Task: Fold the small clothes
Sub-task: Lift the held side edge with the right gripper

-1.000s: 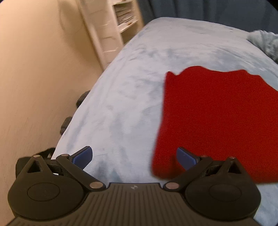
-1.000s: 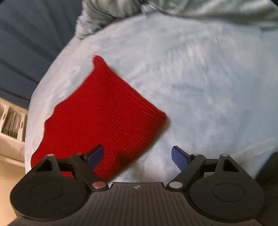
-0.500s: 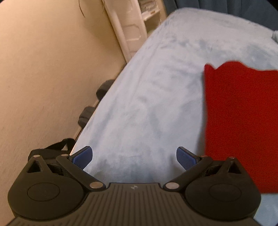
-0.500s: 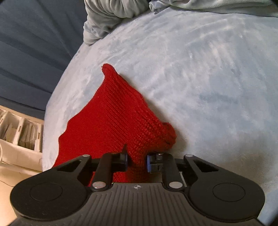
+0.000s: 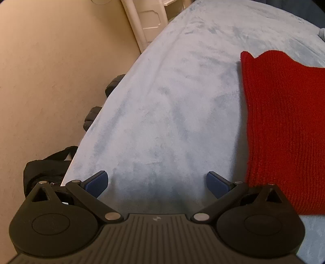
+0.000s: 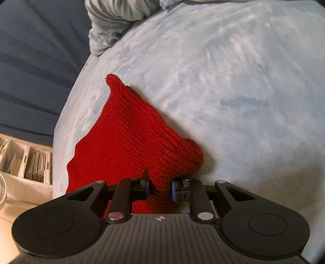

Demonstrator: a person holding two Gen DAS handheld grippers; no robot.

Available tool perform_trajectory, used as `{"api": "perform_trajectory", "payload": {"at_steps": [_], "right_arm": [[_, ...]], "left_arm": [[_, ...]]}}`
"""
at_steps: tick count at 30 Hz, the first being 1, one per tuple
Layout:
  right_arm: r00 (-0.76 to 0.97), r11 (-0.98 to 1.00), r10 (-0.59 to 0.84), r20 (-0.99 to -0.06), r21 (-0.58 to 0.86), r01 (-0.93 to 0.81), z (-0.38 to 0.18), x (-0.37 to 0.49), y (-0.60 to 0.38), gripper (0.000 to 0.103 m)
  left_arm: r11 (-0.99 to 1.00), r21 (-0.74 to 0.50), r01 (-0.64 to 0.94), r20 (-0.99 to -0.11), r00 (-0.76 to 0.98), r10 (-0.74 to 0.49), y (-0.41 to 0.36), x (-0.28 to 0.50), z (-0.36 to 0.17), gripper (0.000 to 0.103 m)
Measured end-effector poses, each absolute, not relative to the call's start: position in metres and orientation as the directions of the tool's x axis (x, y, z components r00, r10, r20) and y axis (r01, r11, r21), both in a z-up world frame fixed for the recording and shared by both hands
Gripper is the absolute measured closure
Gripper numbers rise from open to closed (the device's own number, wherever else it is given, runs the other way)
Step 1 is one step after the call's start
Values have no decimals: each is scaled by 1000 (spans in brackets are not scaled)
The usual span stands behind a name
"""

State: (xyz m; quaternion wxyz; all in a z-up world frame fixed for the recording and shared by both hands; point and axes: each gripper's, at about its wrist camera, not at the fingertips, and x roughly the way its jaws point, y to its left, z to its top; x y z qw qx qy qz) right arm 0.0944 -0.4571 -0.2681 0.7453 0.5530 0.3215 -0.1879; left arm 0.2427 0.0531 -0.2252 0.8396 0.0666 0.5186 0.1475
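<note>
Your right gripper [image 6: 159,187] was clamped on a bunched corner of the red knit cloth [image 6: 130,142], the jaws having just closed down onto it, with the fabric pinched between the blue pads [image 6: 147,185] and rising in a ridge away from them. The rest of the cloth lay flat on the pale blue blanket [image 6: 233,91], its long axis running away from that gripper toward the blanket's far left edge, where one pointed corner stuck up.

Your left gripper [image 5: 157,180] stood wide and held nothing. Its pads hovered over bare blanket, and the cloth [image 5: 284,121] lay just to its right, the cloth's long left edge running roughly parallel to the line the gripper pointed along. The near left corner of the cloth sat right beside the right-hand pad [image 5: 218,183], apart from it as far as I could tell. So your right hand had the cloth and your left was the one that had to close the gap, sideways to the right, to take the matching corner.

Nothing lay on the blanket between that gripper and the cloth. A crumpled grey cover [image 6: 113,26] sat at the blanket's far edge, well apart from the cloth. Off the blanket's left edge were the beige floor [image 5: 50,81], a black bag [image 5: 48,164] and a white shelf unit [image 5: 150,18], none in the way.
</note>
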Motion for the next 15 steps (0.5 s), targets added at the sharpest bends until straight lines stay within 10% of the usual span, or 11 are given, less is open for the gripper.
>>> {"api": "perform_trajectory", "payload": {"at_steps": [15], "right_arm": [[688, 283, 52, -723, 672, 684, -273, 99, -452, 82]], "left_arm": [[957, 253, -143, -854, 432, 290, 59, 250, -236, 0]]}}
